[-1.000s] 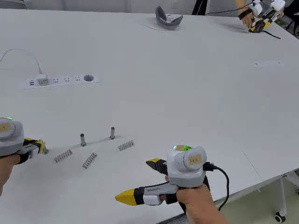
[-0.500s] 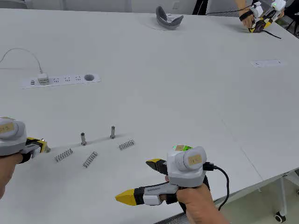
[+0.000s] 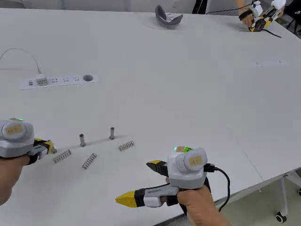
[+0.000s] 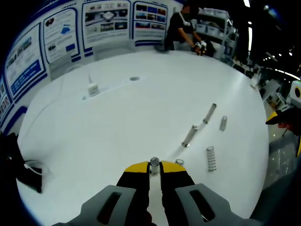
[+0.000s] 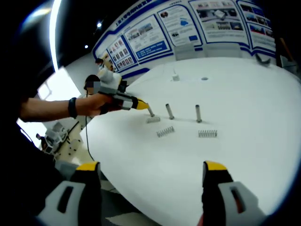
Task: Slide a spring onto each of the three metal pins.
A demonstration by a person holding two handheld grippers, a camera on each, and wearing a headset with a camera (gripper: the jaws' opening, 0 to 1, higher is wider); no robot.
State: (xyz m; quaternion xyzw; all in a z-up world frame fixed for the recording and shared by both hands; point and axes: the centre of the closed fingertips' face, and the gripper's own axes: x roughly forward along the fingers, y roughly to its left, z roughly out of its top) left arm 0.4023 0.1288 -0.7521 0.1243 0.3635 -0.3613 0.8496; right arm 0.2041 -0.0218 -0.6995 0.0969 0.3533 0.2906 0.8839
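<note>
Three springs [image 3: 89,160] loose, left tongs [image 4: 154,170] pinching a pin [image 4: 154,162], right tongs [image 5: 150,166] spread, poster [image 5: 181,21] writing unreadable

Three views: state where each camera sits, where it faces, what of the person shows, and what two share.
Head view: on the headset, facing forward and down over the table; left hand and right hand show, holding the left gripper and right gripper.
Left gripper view: on the left gripper, facing along its own jaws, shut on a pin.
Right gripper view: on the right gripper, jaws open, facing across the table at the left hand.
Shared: head and right gripper views both show the left gripper at that pin, springs nearby.
</note>
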